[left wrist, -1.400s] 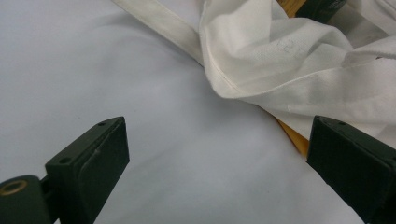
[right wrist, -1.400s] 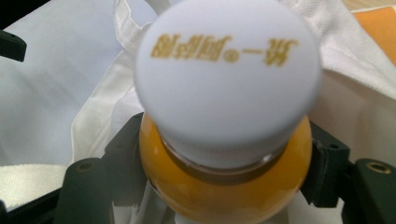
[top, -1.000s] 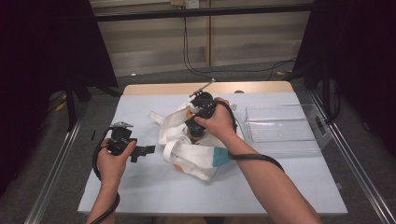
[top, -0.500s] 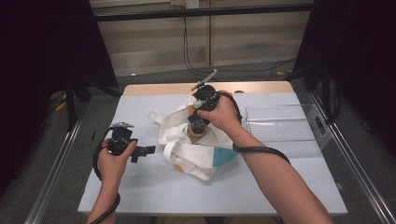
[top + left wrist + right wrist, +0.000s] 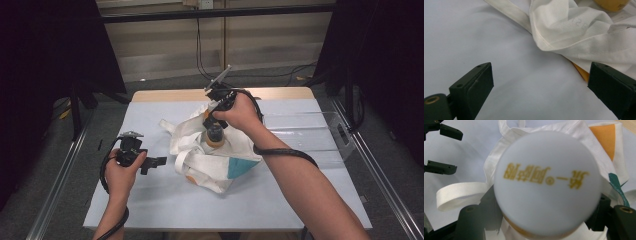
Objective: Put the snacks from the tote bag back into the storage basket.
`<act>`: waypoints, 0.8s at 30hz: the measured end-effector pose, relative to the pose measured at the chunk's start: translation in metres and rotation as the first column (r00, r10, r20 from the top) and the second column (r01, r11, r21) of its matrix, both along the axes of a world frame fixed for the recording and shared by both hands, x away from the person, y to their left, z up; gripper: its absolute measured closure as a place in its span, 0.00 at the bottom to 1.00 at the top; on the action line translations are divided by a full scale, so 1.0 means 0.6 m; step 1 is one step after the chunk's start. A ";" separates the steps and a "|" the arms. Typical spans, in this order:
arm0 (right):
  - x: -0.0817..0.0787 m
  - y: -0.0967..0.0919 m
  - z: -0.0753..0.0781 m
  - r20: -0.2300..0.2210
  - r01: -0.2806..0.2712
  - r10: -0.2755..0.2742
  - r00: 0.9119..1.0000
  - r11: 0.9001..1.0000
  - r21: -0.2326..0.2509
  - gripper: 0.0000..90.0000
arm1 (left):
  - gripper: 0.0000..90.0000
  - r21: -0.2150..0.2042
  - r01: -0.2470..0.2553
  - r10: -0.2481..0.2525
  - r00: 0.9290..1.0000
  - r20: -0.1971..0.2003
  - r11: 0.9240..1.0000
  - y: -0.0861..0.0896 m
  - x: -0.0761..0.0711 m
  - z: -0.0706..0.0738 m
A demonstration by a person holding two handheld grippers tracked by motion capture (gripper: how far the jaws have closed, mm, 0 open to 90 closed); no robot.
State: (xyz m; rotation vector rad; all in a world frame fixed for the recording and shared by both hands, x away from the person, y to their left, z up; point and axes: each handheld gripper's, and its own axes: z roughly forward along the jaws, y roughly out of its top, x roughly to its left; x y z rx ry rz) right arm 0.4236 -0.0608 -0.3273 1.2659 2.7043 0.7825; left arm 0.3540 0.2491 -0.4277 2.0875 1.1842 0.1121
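**Asker:** Where is everything on the table (image 5: 150, 220)?

**Describer:** In the high view, a crumpled white tote bag (image 5: 210, 165) with orange and teal patches lies near the middle of the pale table. A bottle (image 5: 215, 134) with an orange band stands upright over the bag's open mouth, at about twelve o'clock from the bag's centre. A clear plastic bin (image 5: 320, 135) sits at three o'clock, well apart.

**Asker:** Who is holding the bottle?

**Describer:** The right gripper (image 5: 214, 120) points down and is clenched around it. In the right gripper view, the bottle's white cap (image 5: 547, 185) with gold lettering sits between the two black jaws, which press its sides.

**Asker:** And the other claw?

**Describer:** The left gripper (image 5: 161, 161) lies at nine o'clock from the bag, its jaws spread wide and grasping nothing. In the left gripper view, the bag's cloth edge (image 5: 574, 37) lies just ahead of it, untouched.

**Asker:** Which step is this?

**Describer:** Judging by the pose, the bottle is either going into or coming out of the bag; I cannot tell which. Either way, the next move likely needs the left gripper to pinch the bag's rim and steady it so that the bottle passes the opening cleanly.
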 end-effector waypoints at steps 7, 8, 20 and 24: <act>-0.003 -0.013 0.016 -0.013 0.000 0.000 1.000 1.000 -0.009 0.33 | 0.07 0.000 -0.006 0.006 1.000 0.001 1.000 -0.002 -0.001 -0.001; -0.003 -0.014 0.017 -0.016 0.003 -0.003 1.000 1.000 -0.009 0.33 | 0.07 0.003 -0.005 0.005 1.000 -0.001 1.000 -0.001 0.000 -0.001; -0.009 -0.036 0.034 -0.020 0.004 -0.004 1.000 1.000 -0.023 0.33 | 0.07 0.010 -0.001 0.001 1.000 -0.007 1.000 -0.001 -0.001 -0.002; -0.011 -0.042 0.037 -0.022 0.001 -0.001 1.000 1.000 -0.030 0.33 | 0.07 0.016 -0.002 0.002 1.000 -0.010 1.000 -0.001 -0.001 -0.003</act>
